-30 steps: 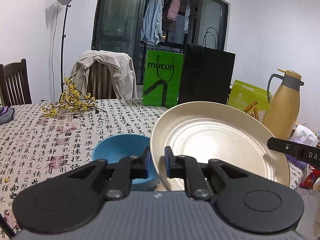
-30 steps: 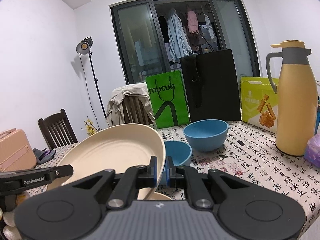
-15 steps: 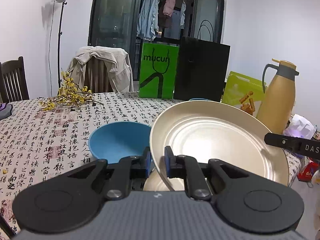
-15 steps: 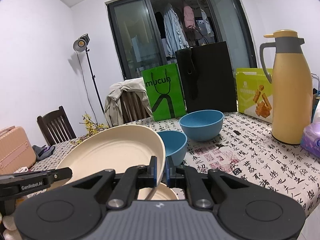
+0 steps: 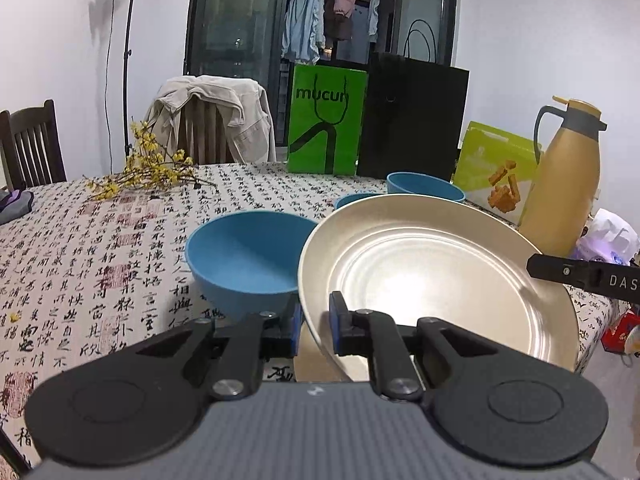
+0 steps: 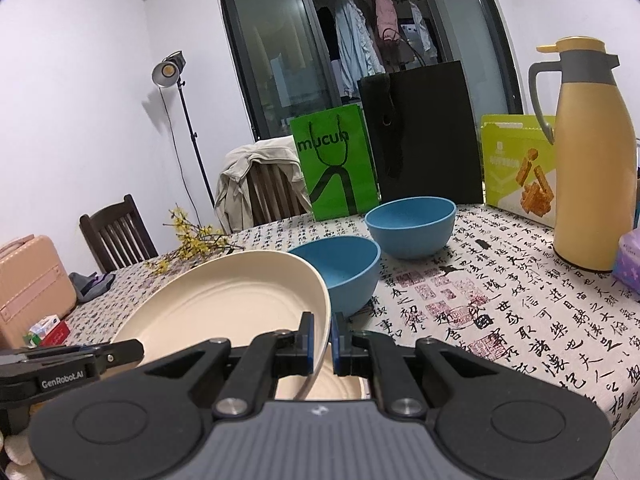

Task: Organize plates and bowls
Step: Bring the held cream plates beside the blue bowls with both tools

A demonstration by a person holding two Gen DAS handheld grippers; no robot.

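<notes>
Patterned table (image 5: 100,264): blue bowl (image 5: 248,258) just beside held plate (image 5: 436,272).

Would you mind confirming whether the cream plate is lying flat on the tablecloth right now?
No, the cream plate is tilted above the tablecloth, its rim pinched by the right gripper.

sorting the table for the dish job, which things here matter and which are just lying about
Part of the job:
cream plate, held at opposite rims by left gripper and right gripper
second cream plate beneath it
three blue bowls

Just lying about:
yellow thermos
green bag
black bag
snack box
yellow flower sprig
</notes>
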